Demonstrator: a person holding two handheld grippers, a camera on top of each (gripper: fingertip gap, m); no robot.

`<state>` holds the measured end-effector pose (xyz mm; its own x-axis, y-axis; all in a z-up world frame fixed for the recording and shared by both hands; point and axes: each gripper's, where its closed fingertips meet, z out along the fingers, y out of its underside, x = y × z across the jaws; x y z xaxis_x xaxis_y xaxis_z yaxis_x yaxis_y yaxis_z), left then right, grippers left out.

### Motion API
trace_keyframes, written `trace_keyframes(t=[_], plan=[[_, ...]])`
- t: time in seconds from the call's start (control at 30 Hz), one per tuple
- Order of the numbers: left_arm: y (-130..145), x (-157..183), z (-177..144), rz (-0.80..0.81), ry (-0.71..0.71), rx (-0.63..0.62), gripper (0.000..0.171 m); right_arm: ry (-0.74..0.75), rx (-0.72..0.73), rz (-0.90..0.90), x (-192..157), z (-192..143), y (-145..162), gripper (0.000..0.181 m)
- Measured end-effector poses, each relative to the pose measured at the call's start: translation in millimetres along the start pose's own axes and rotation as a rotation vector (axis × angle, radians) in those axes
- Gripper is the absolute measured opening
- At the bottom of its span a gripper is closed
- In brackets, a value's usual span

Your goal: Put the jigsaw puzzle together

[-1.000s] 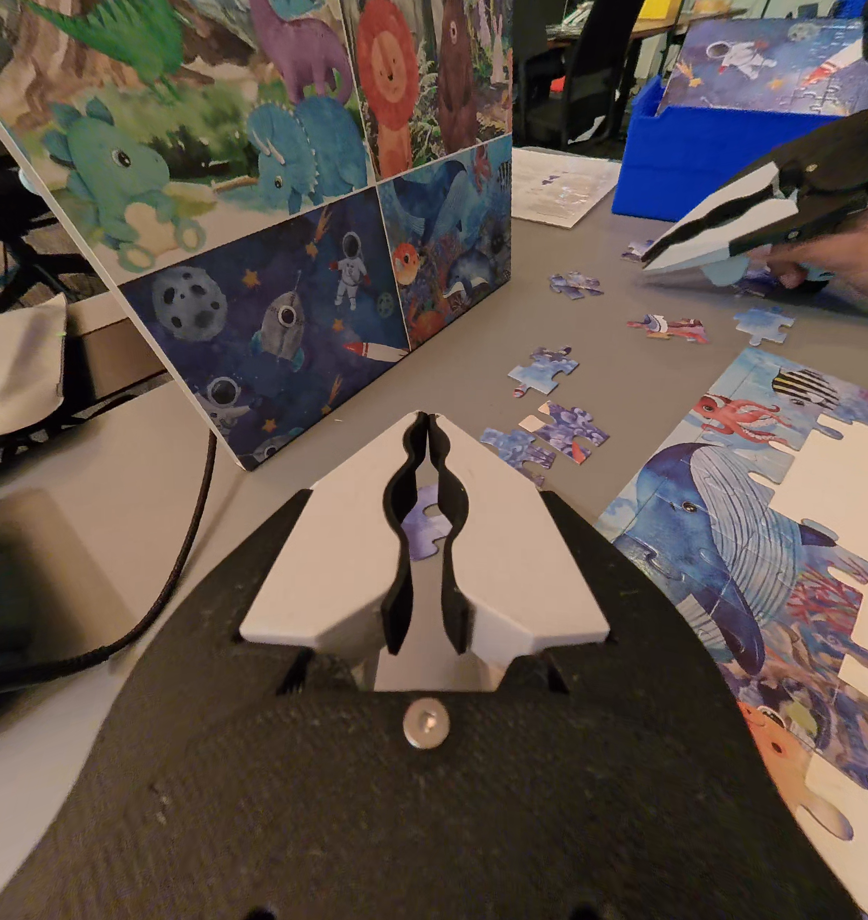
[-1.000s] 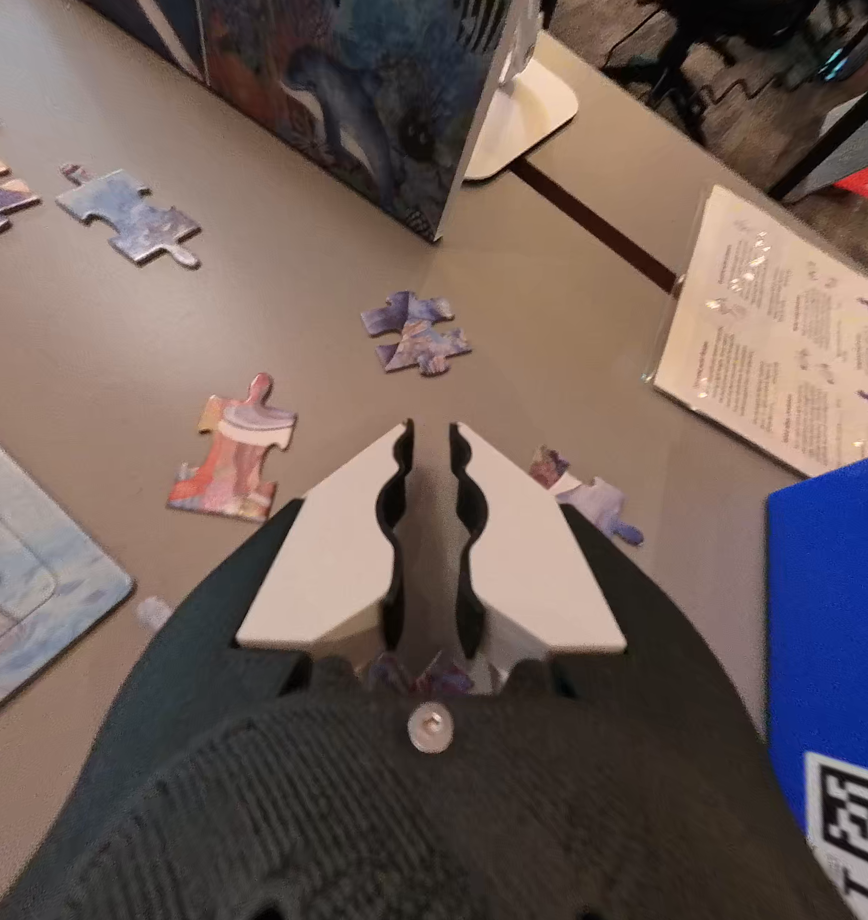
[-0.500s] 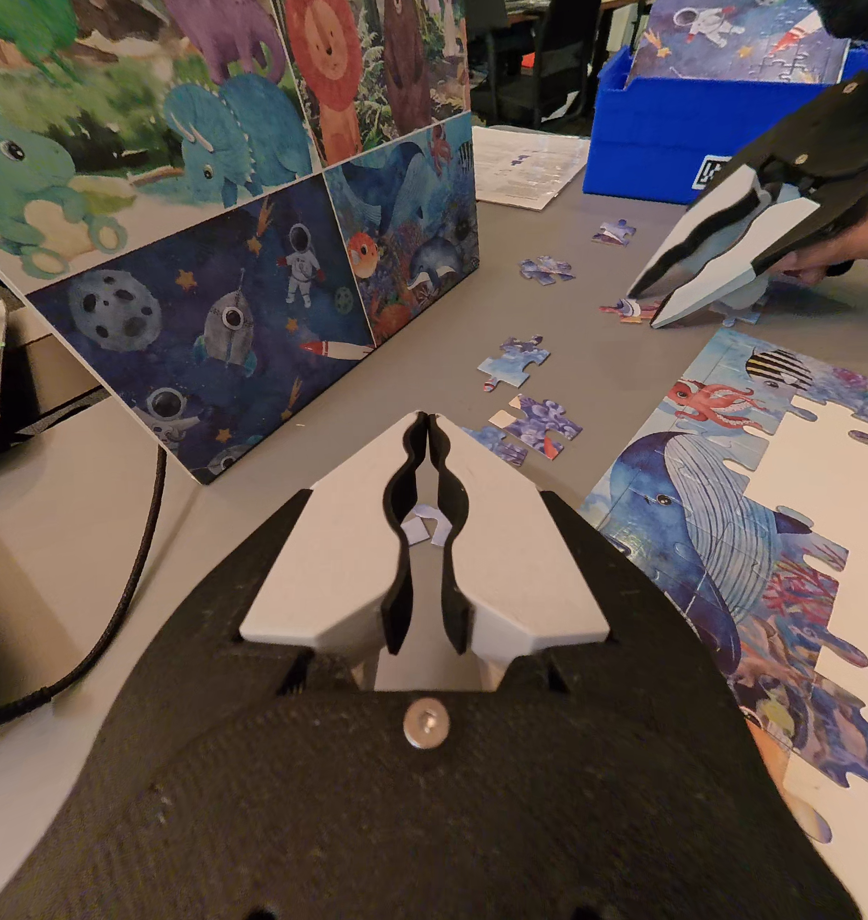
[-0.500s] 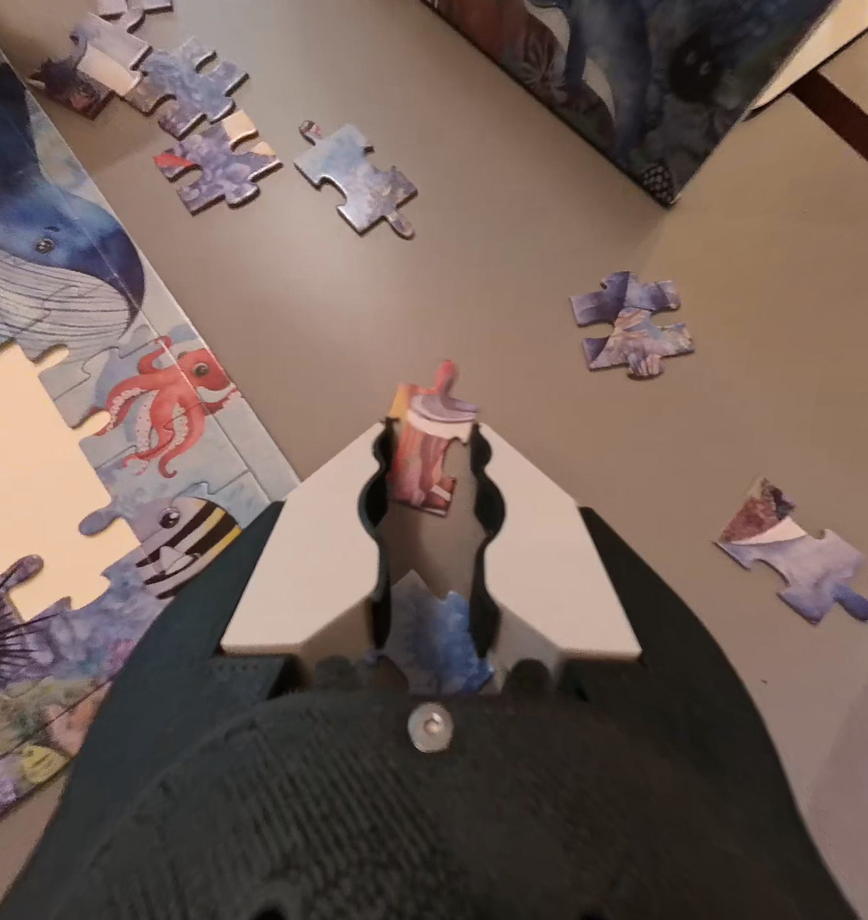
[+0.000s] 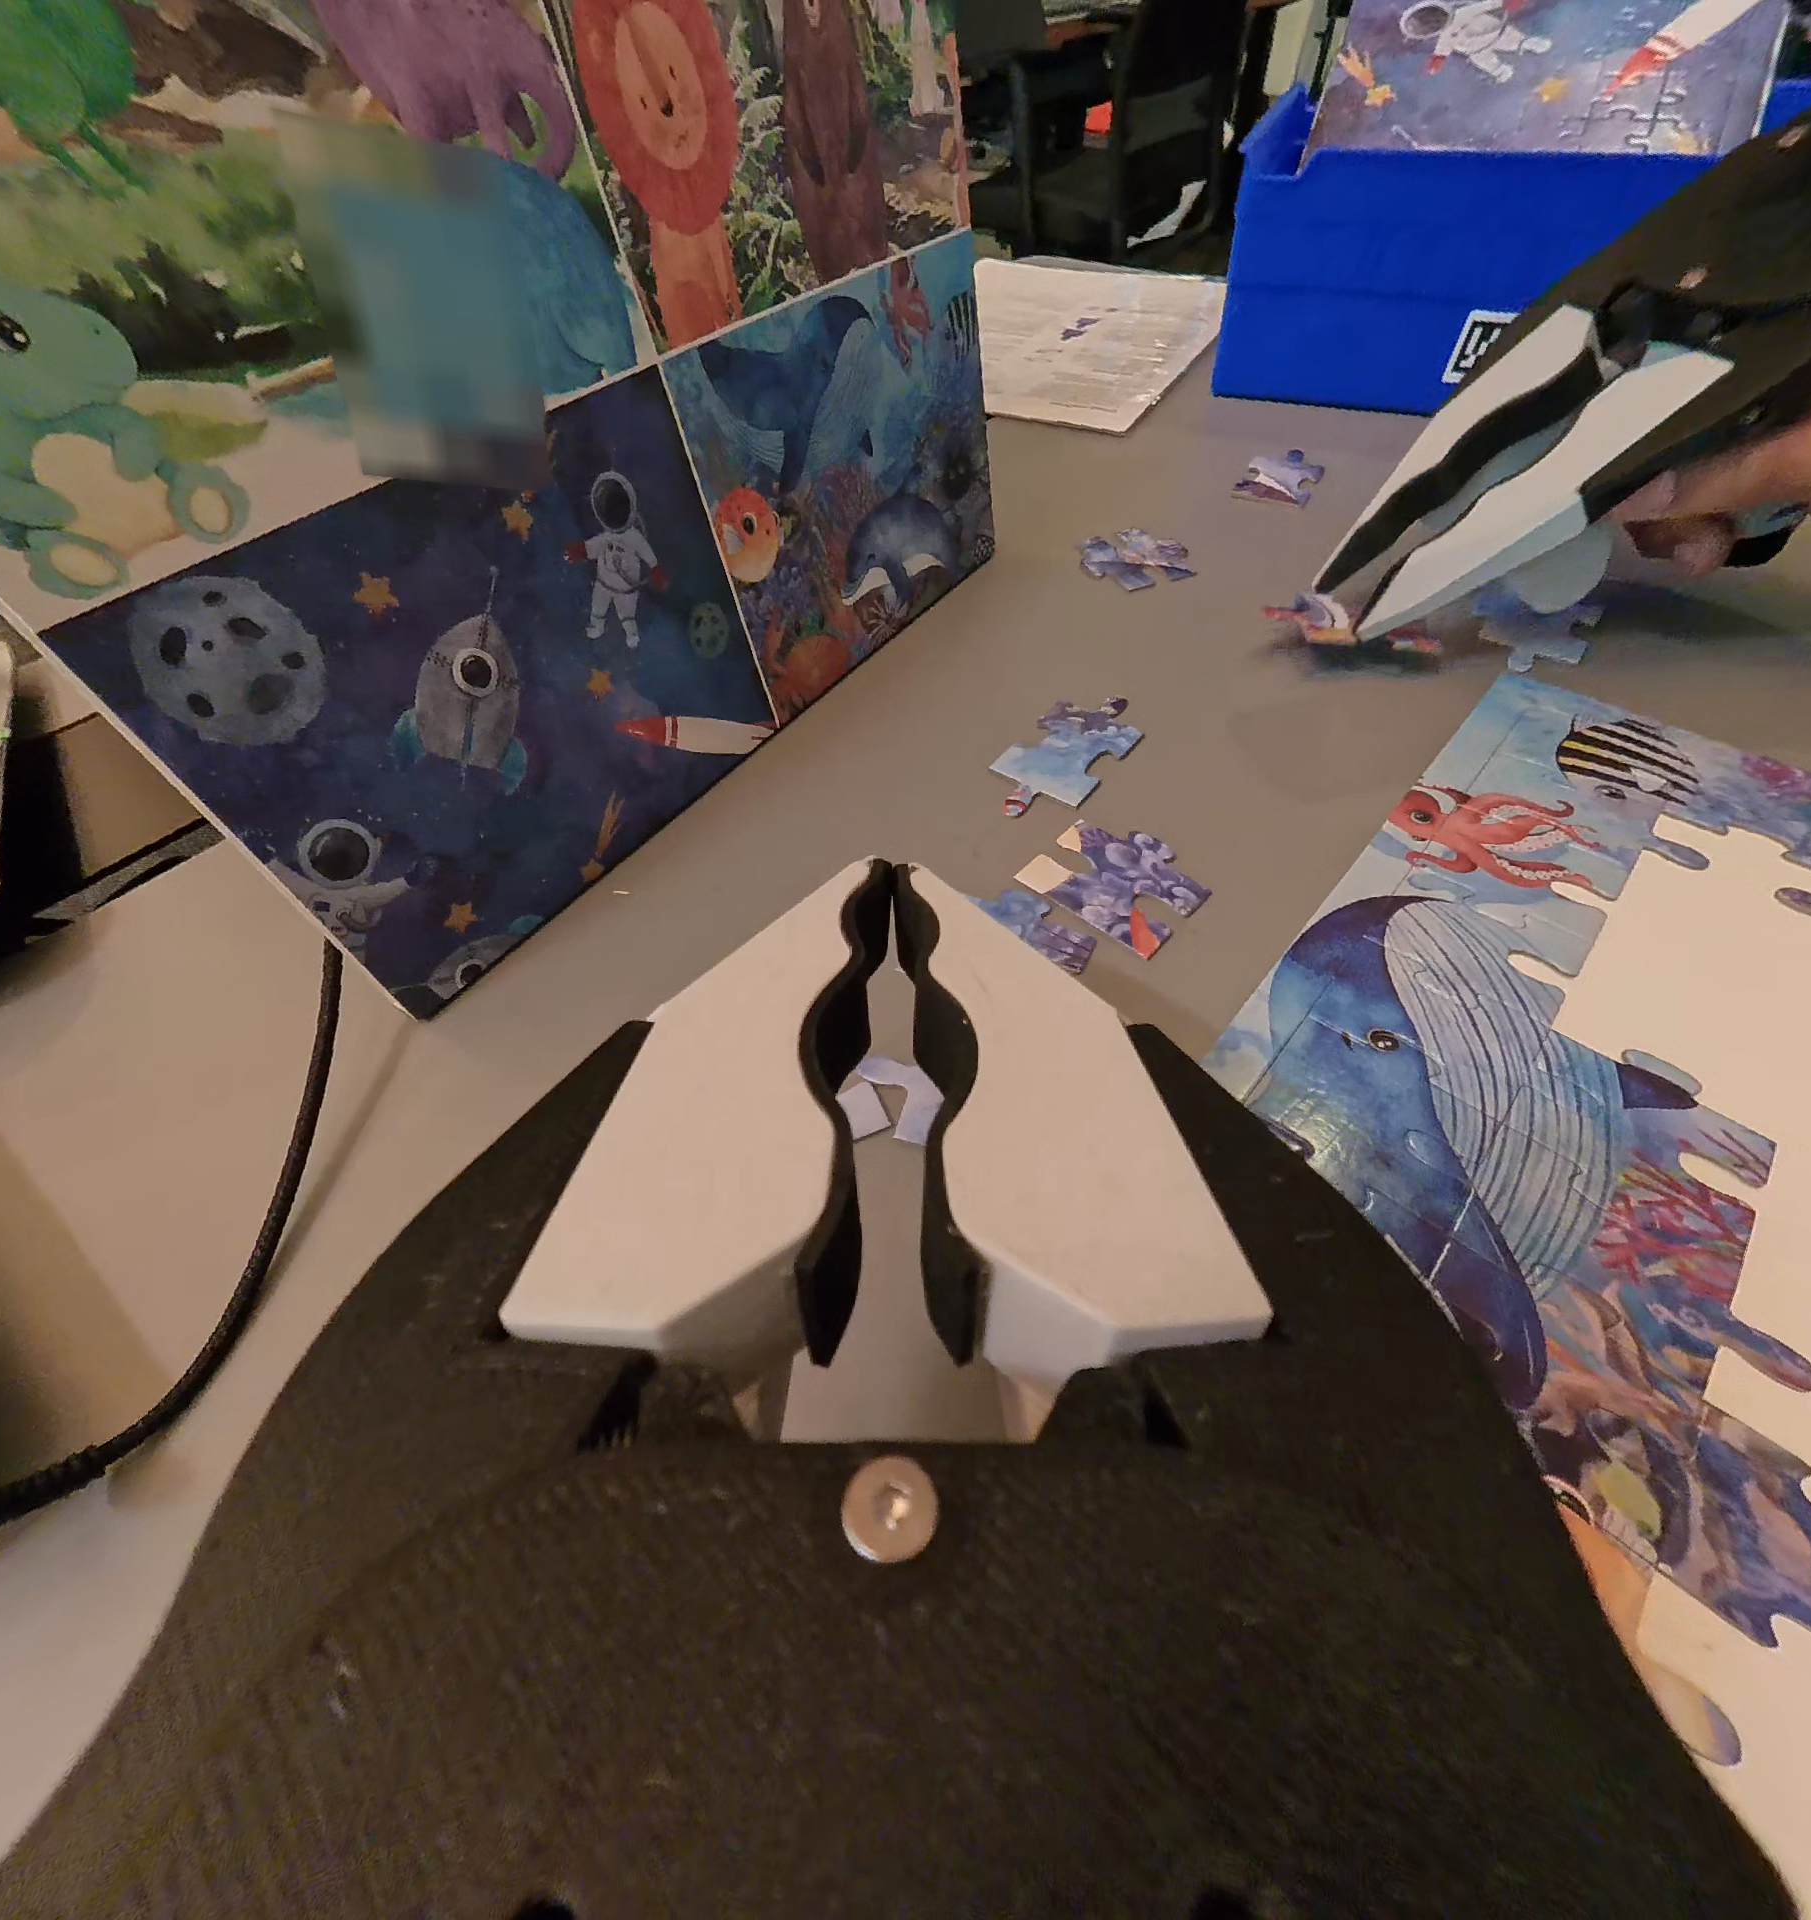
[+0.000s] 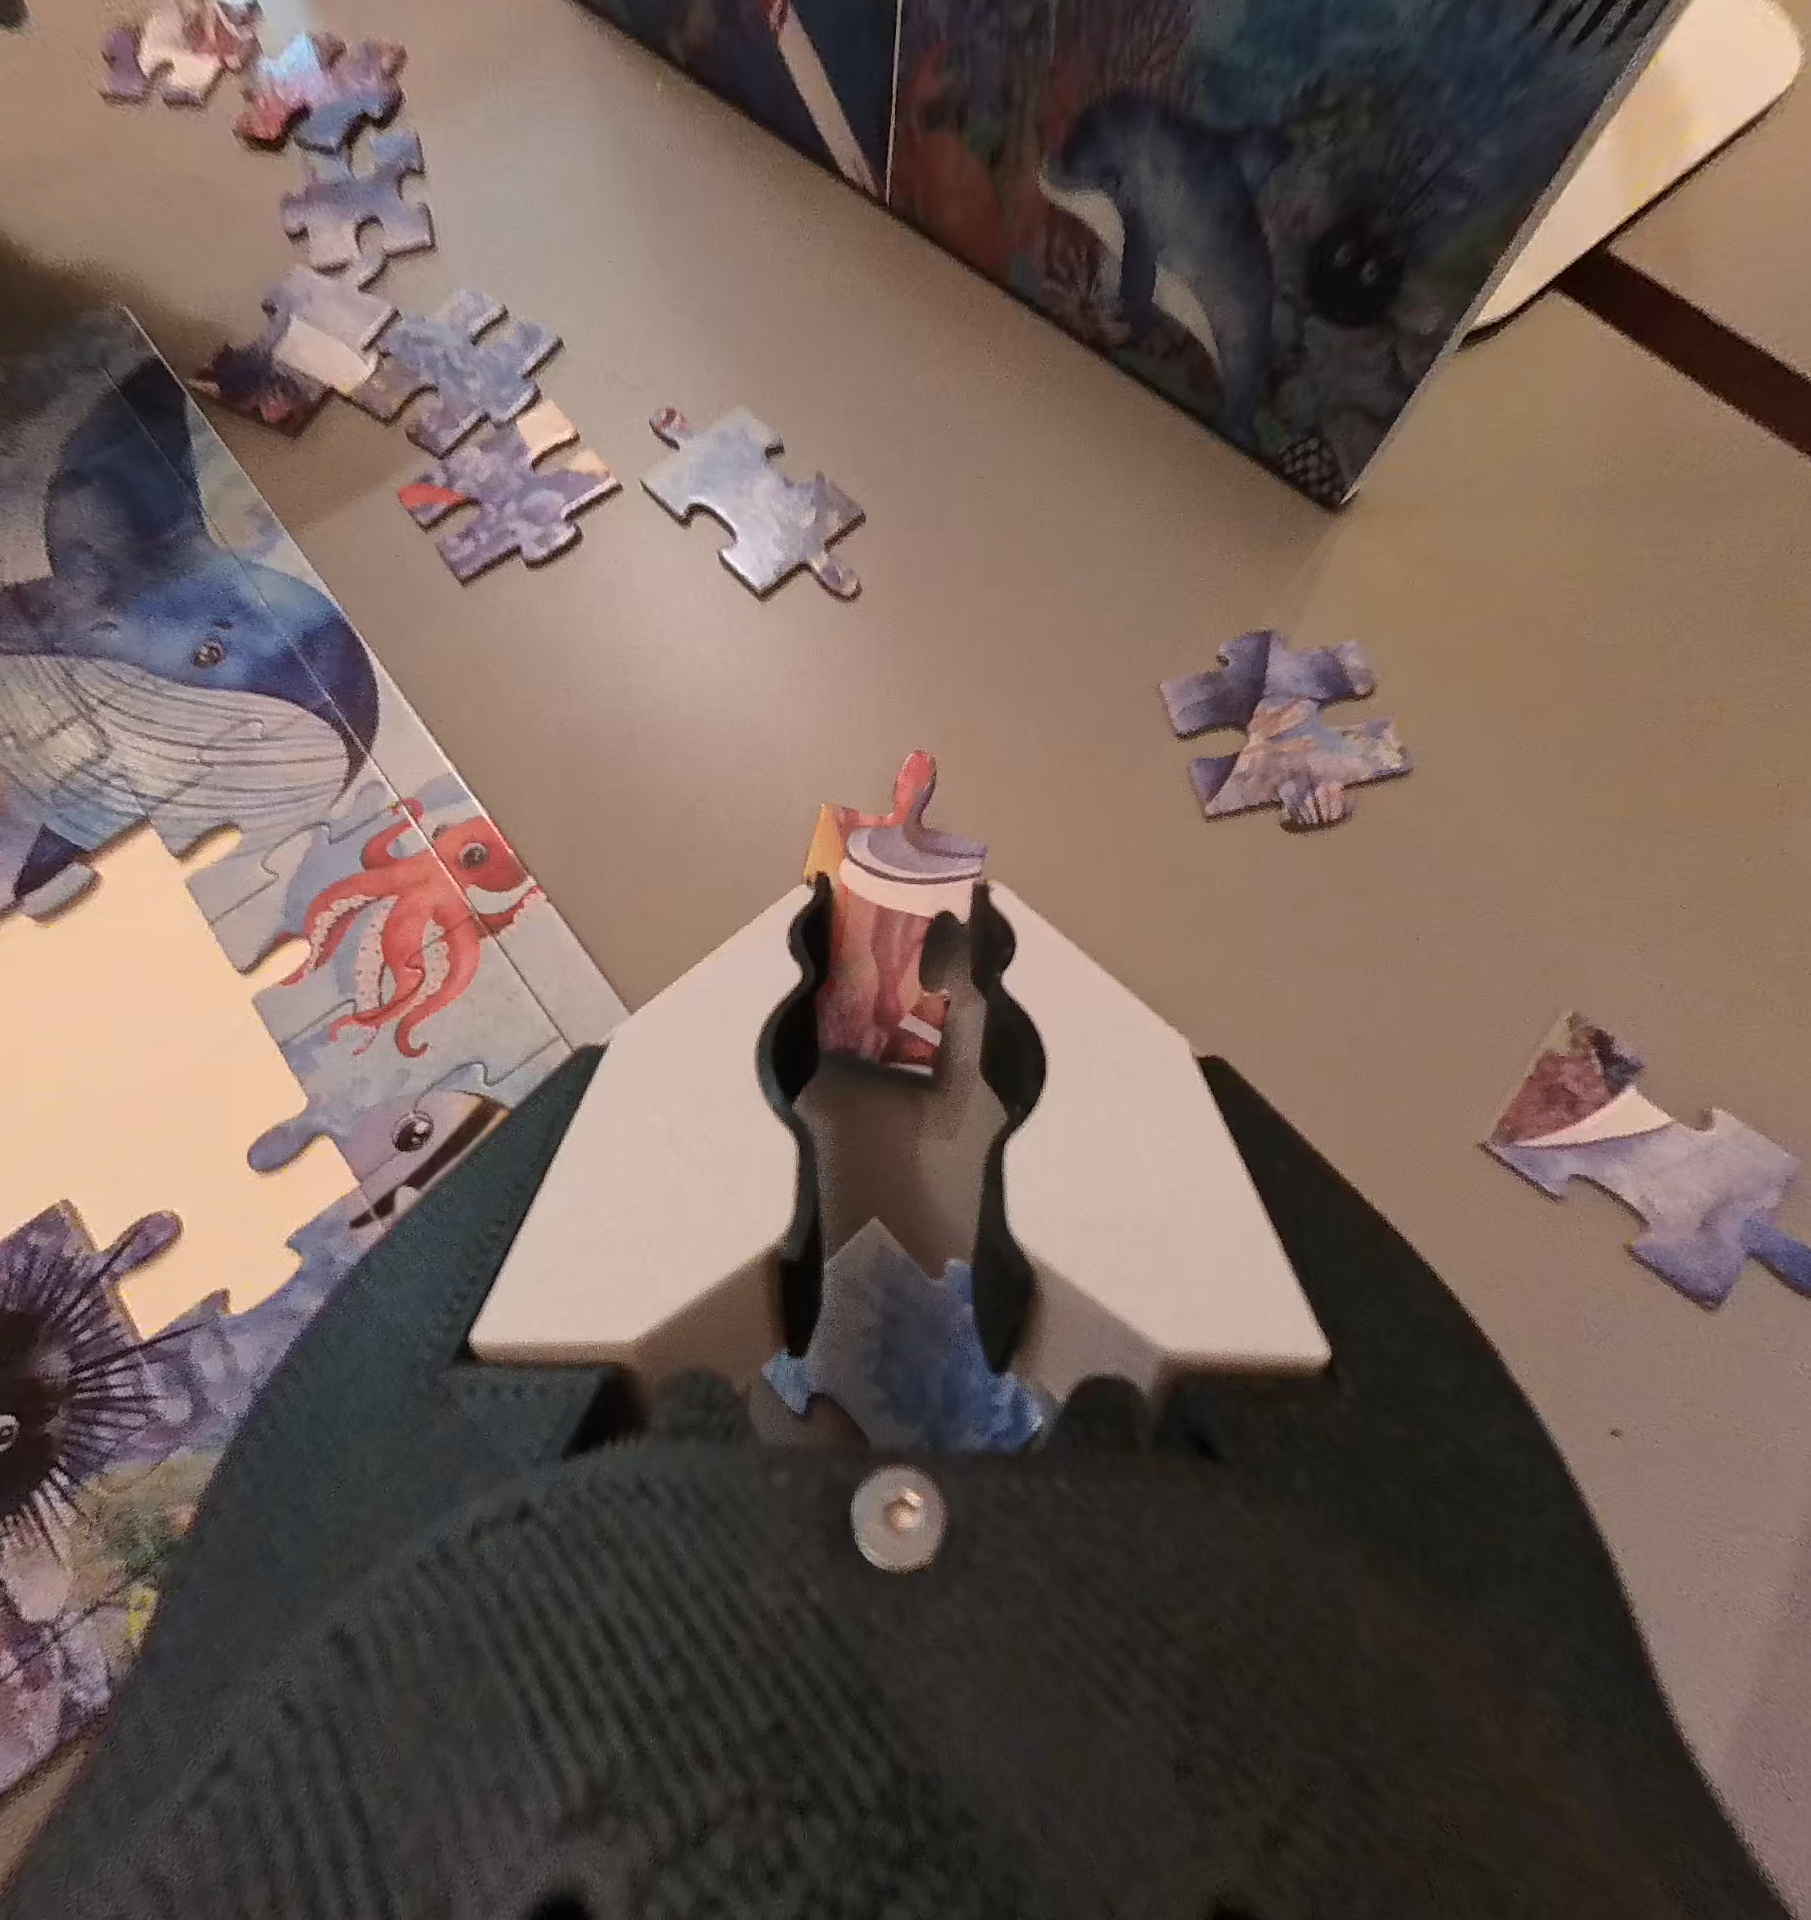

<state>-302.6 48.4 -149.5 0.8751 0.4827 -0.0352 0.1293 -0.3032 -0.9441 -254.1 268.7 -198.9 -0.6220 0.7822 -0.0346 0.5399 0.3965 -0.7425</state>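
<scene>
The partly built sea puzzle with a whale (image 5: 1452,1091) lies at the right; it also shows at the left of the right wrist view (image 6: 153,727). My right gripper (image 6: 901,894) is low over the table, shut on a pink and red puzzle piece (image 6: 885,966), with both pads against its sides. The left wrist view shows that gripper (image 5: 1348,613) tip-down on the piece (image 5: 1316,613). My left gripper (image 5: 893,873) is shut with nothing held, above the table left of the puzzle. A pale piece (image 5: 885,1107) lies on the table under it.
Loose pieces lie on the grey table (image 5: 1067,753) (image 5: 1129,883) (image 6: 1285,727) (image 6: 1659,1174) (image 6: 755,499). A blue piece (image 6: 901,1340) lies under my right gripper. A picture box (image 5: 465,623) stands at the left. A blue bin (image 5: 1400,260), a paper sheet (image 5: 1088,343) and a black cable (image 5: 298,1143) are nearby. The tips of one gripper are about 25 centimeters away from the tips of the other.
My right gripper swung over to the pink piece, opened around it, came down and closed its pads on the piece. My left gripper stayed shut and drifted slightly.
</scene>
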Motion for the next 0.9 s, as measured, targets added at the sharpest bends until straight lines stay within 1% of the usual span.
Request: trace_keyframes(t=[0.13, 0.5, 0.67, 0.77, 0.8, 0.87, 0.9], plan=[[-0.7, -0.2, -0.4, 0.010, -0.006, -0.001, 0.000, -0.004, 0.055, 0.011, -0.2, -5.2, -9.2, 0.025], [-0.3, 0.4, 0.1, 0.029, -0.015, -0.007, 0.000, -0.001, 0.121, -0.023, -8.8, -14.4, -25.3, 0.025], [-1.7, 1.4, -0.6, 0.030, -0.011, 0.000, 0.000, -0.043, 0.166, -0.050, -23.2, -14.5, -34.4, 0.025], [-11.8, 15.5, -0.8, 0.018, 0.049, 0.049, 0.000, -0.072, 0.197, -0.089, -37.8, -13.8, -41.9, 0.025], [-18.4, 25.8, -0.2, -0.001, 0.090, 0.076, 0.005, -0.088, 0.214, -0.099, -44.4, -14.0, -45.6, 0.025], [-31.6, 59.6, 2.9, -0.040, 0.225, 0.116, 0.028, -0.120, 0.250, -0.113, -58.2, -15.3, -53.7, 0.025], [-34.2, 77.4, 6.8, -0.069, 0.285, 0.107, 0.039, -0.137, 0.269, -0.118, -65.0, -16.3, -57.9, 0.025]])
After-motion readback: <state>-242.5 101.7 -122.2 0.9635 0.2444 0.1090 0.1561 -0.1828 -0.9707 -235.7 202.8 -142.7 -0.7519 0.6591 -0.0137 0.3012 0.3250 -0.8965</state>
